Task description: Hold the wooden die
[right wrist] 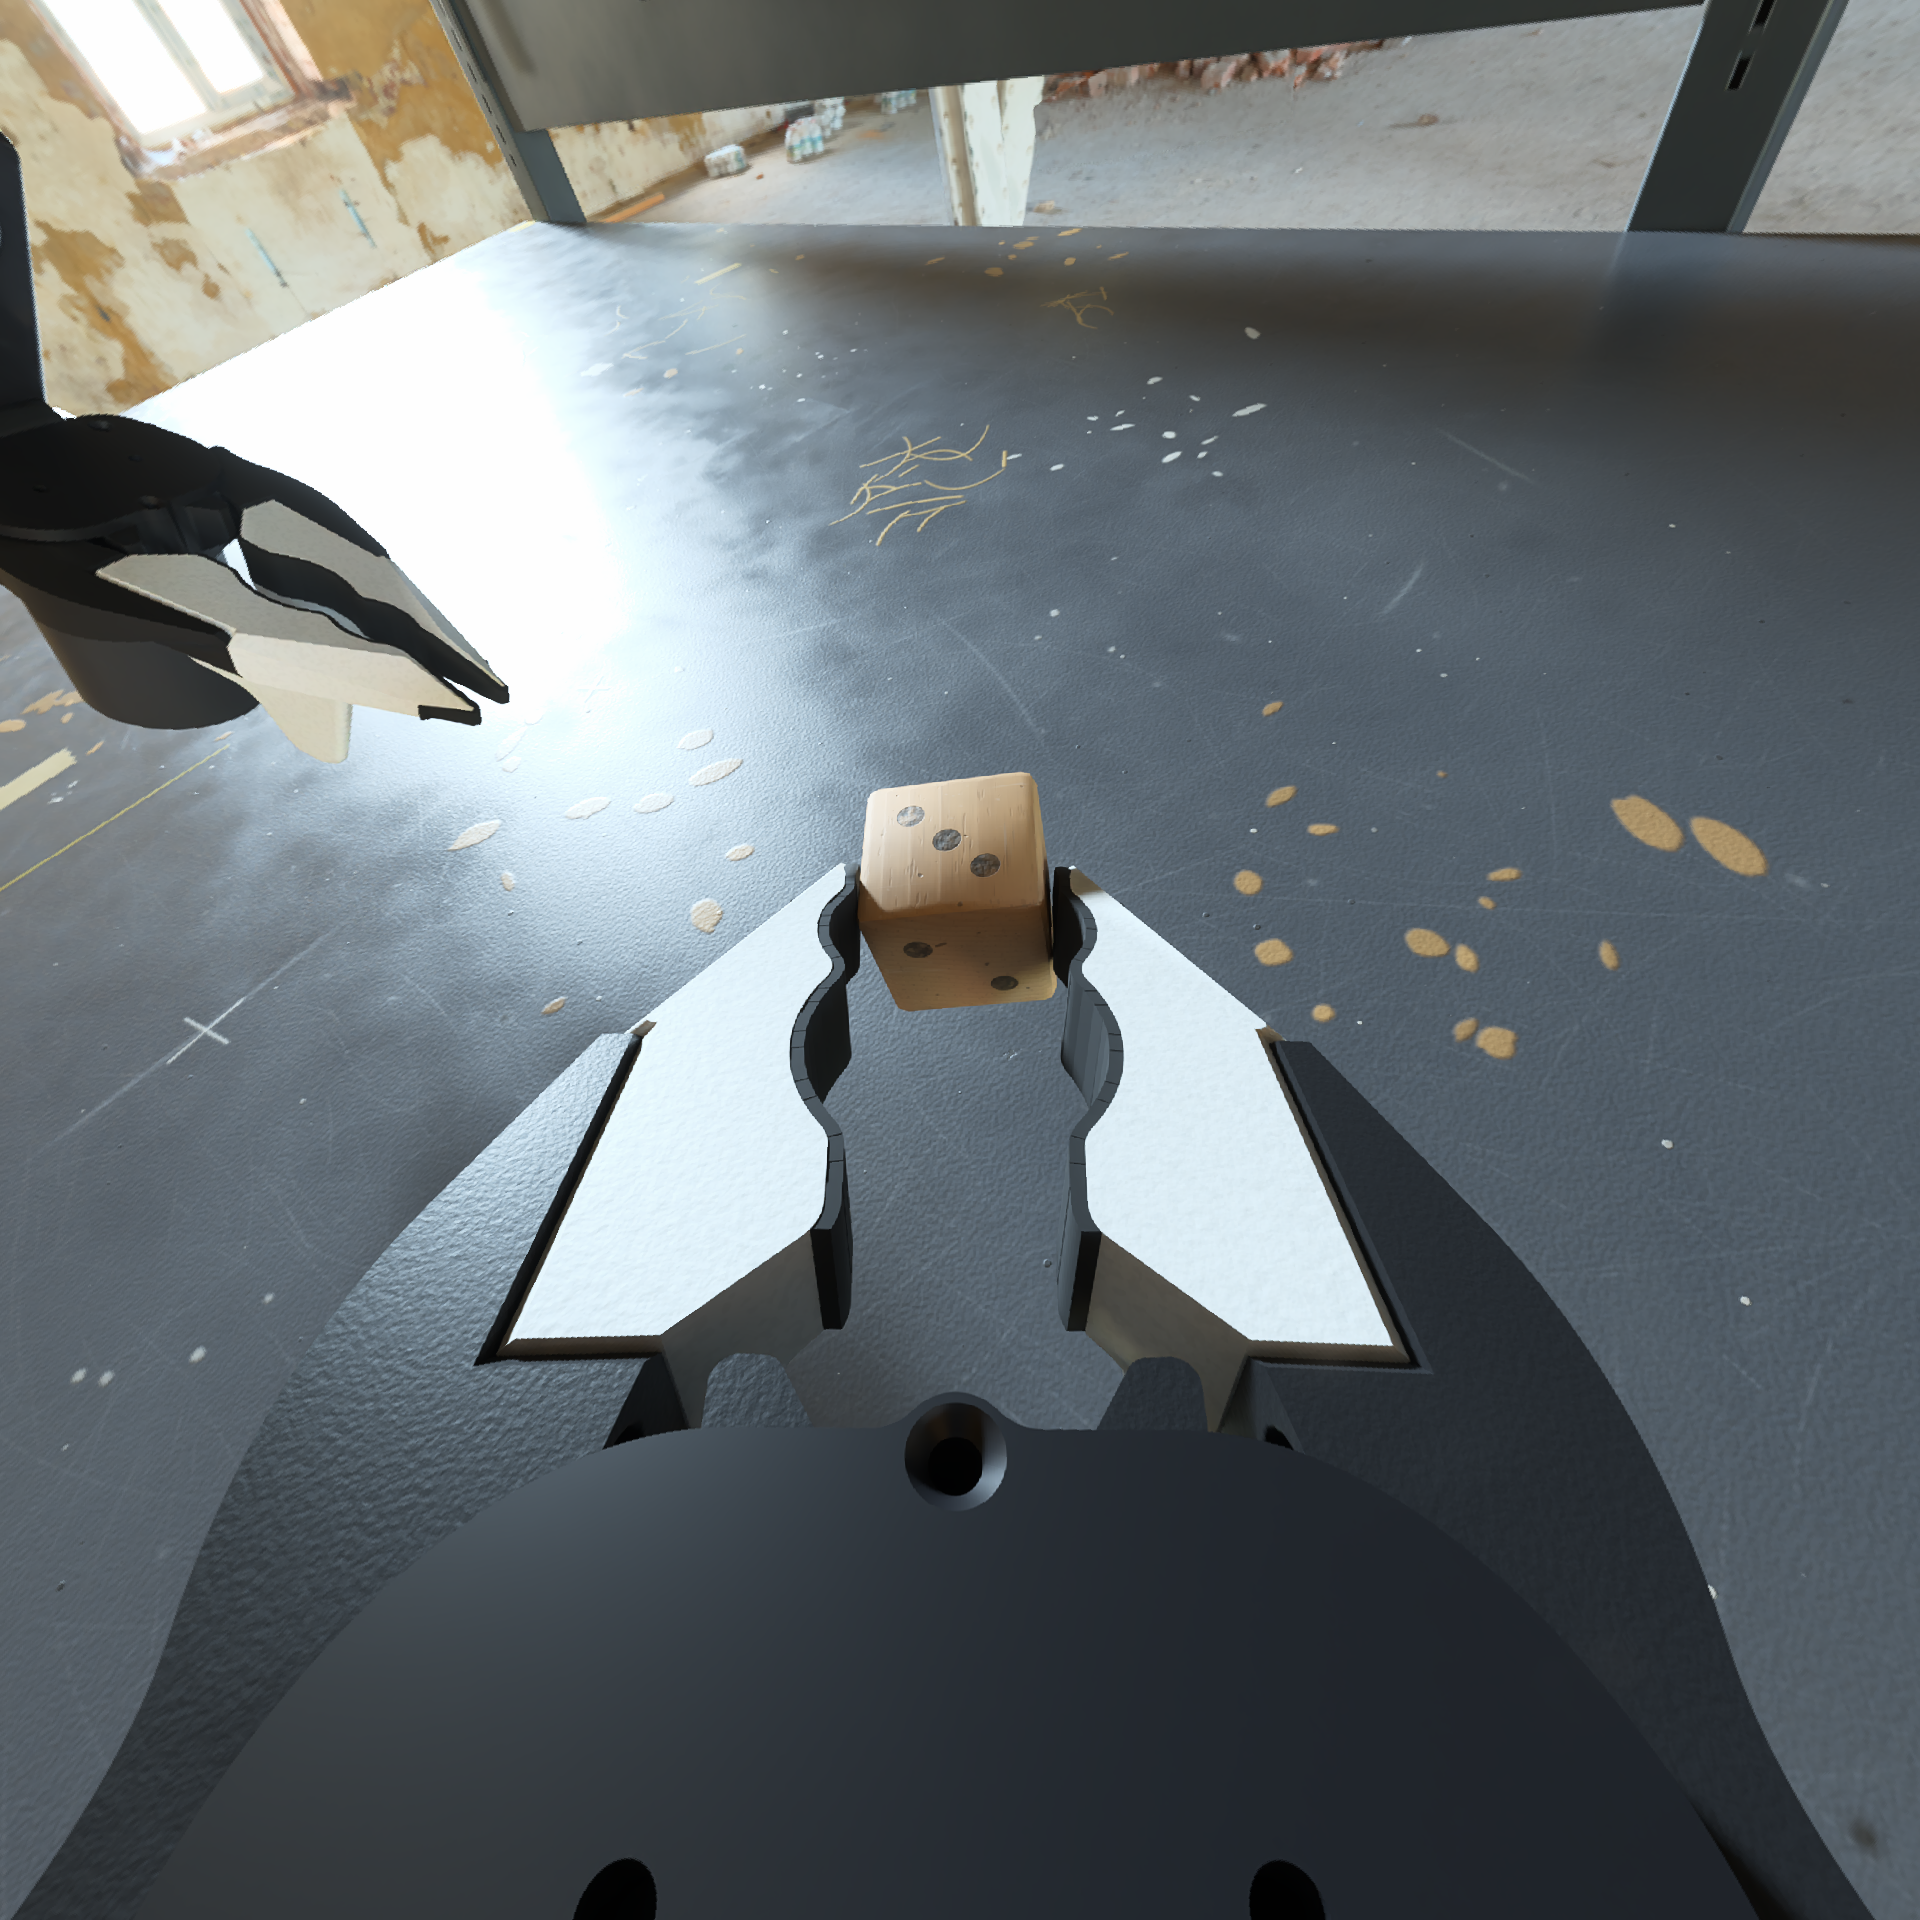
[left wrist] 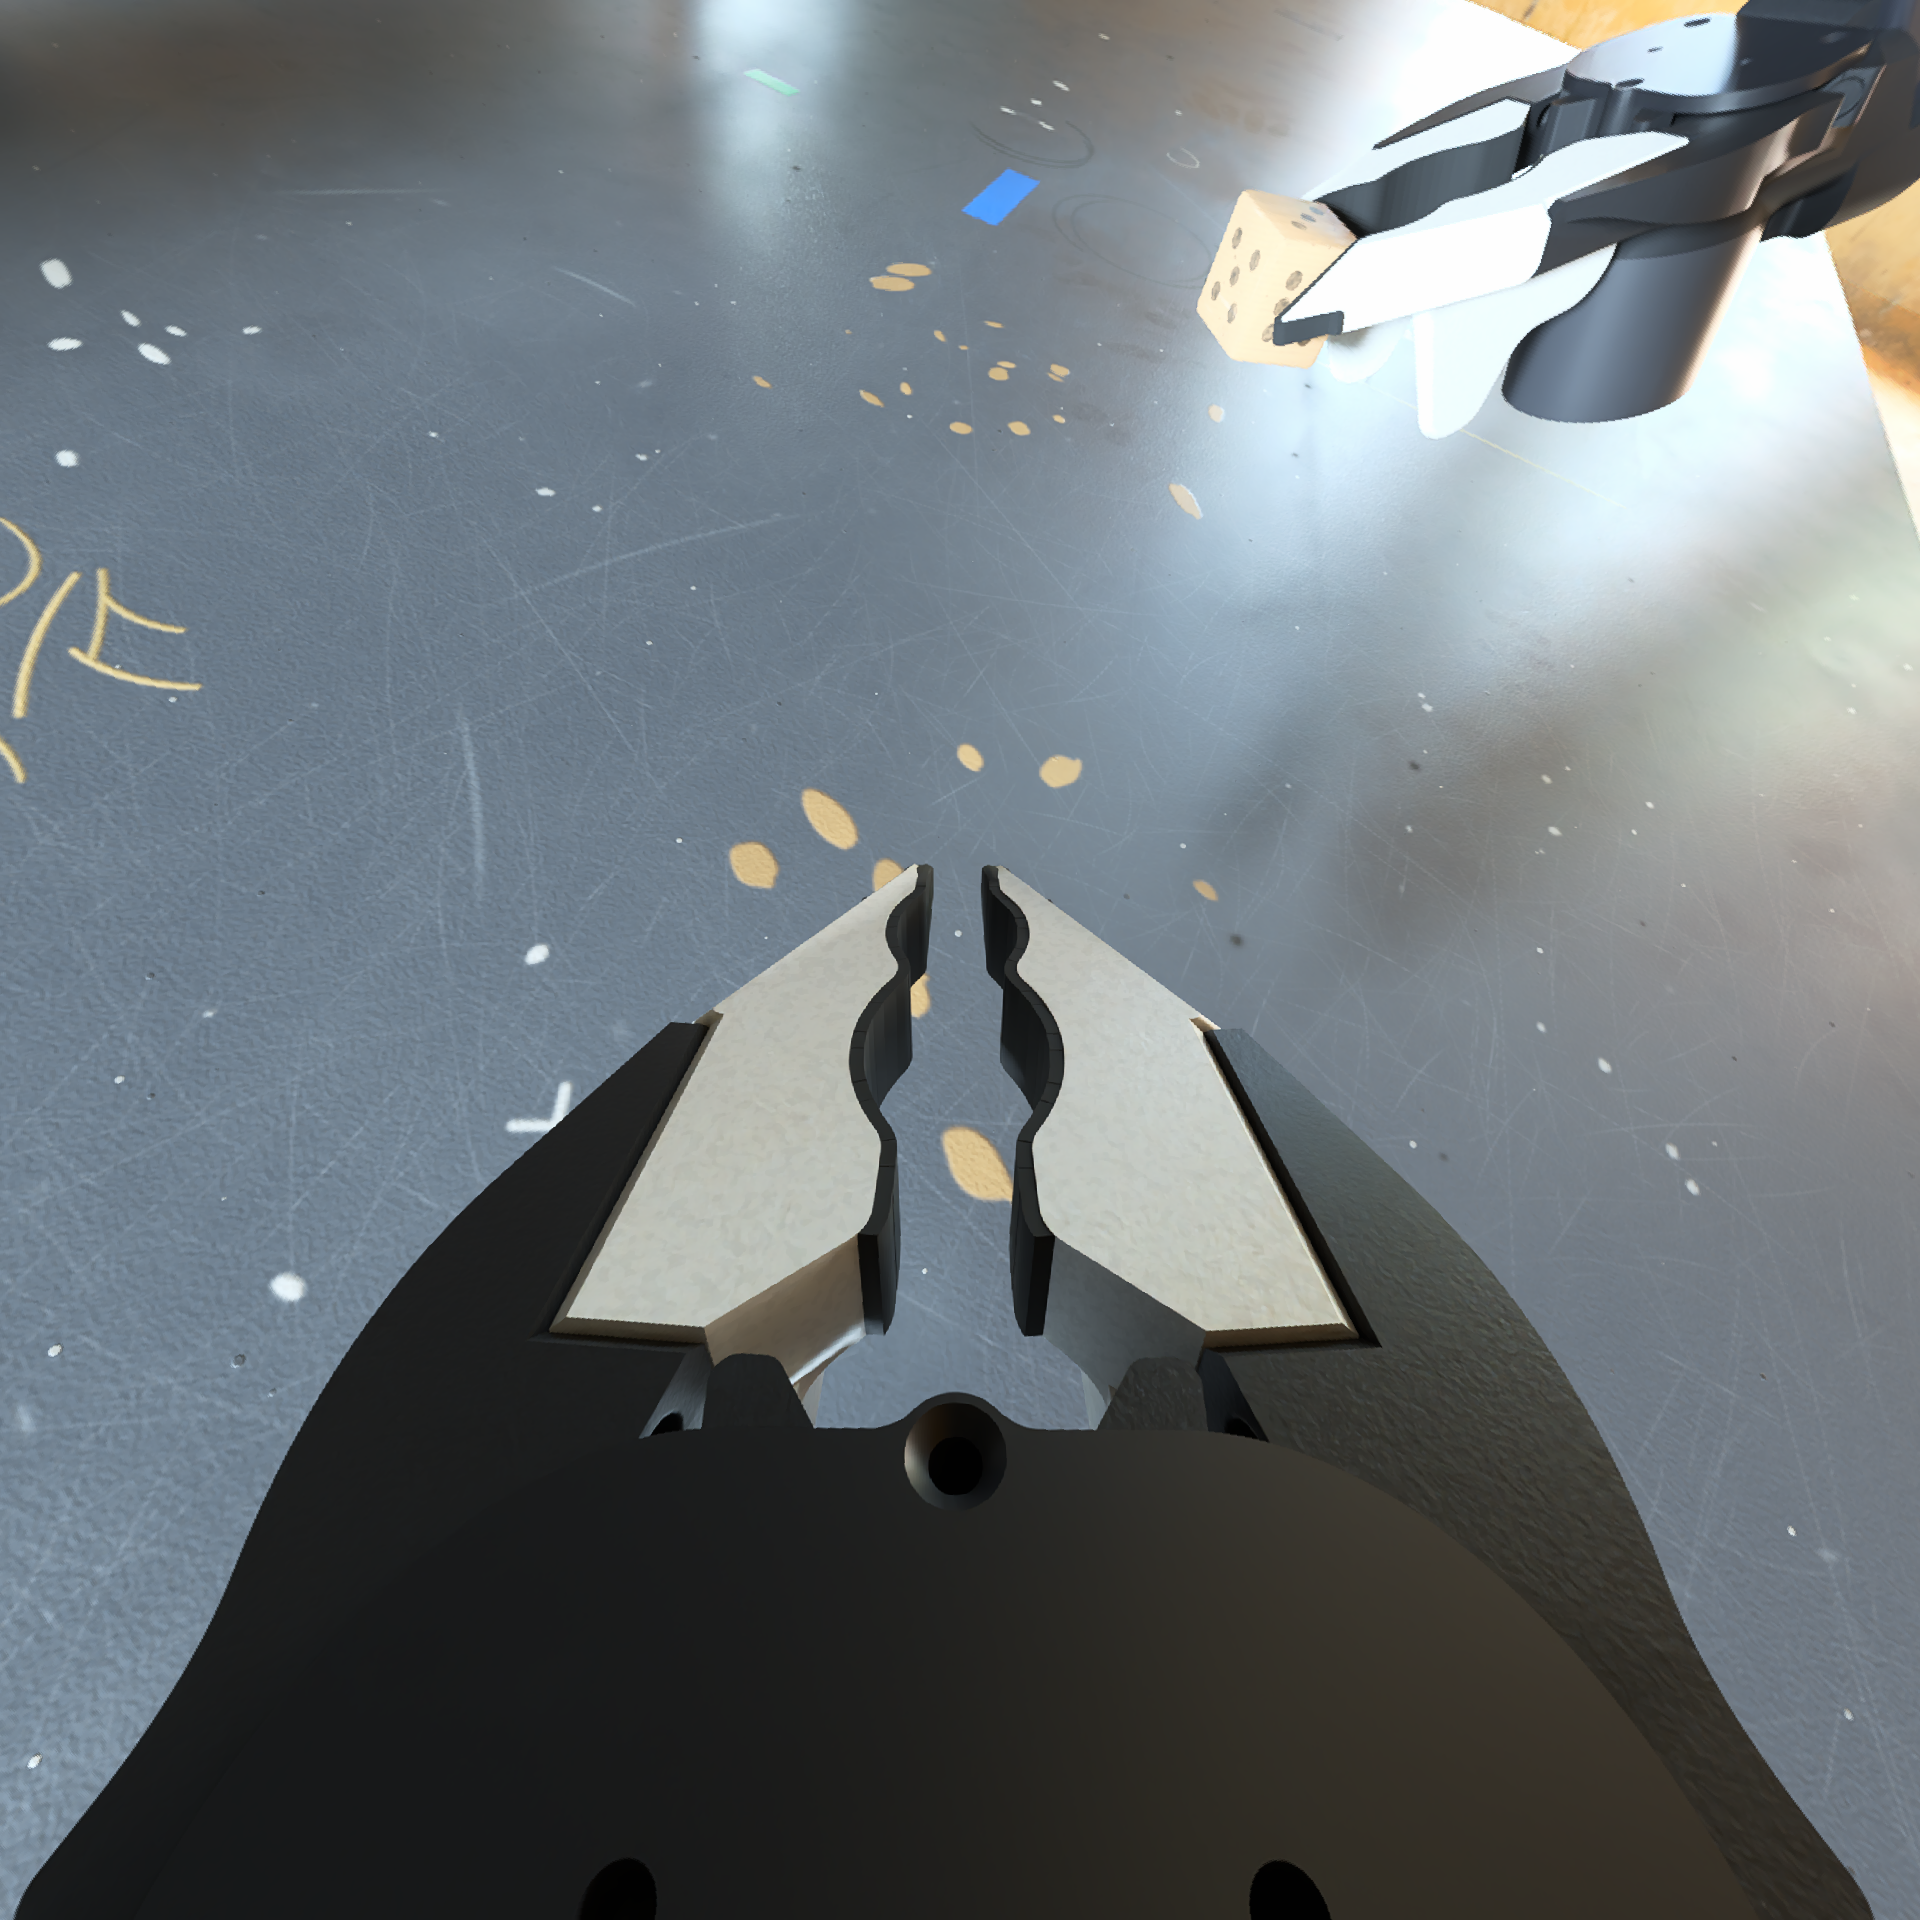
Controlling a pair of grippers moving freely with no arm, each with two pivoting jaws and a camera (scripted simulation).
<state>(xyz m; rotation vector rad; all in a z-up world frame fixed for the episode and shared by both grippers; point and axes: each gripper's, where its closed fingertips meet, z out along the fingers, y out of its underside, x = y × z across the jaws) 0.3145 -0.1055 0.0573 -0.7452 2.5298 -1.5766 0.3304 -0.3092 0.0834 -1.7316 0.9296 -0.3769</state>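
The wooden die (right wrist: 951, 883), light brown with dark pips, is clamped between the fingertips of my right gripper (right wrist: 956, 894), above the dark table. It also shows in the left wrist view (left wrist: 1262, 275) at the upper right, gripped by the right gripper (left wrist: 1311, 312). My left gripper (left wrist: 956, 883) is nearly closed and empty, with only a thin gap between its fingers. It hovers over the table well short of the die. In the right wrist view the left gripper (right wrist: 486, 701) is at the left, apart from the die.
The dark grey table (left wrist: 520, 623) is scratched and speckled with tan and white paint spots. A blue tape patch (left wrist: 1000, 195) lies far ahead. The table's right edge (left wrist: 1870, 343) is near the right gripper. Metal frame legs (right wrist: 1704, 114) stand at the far edge.
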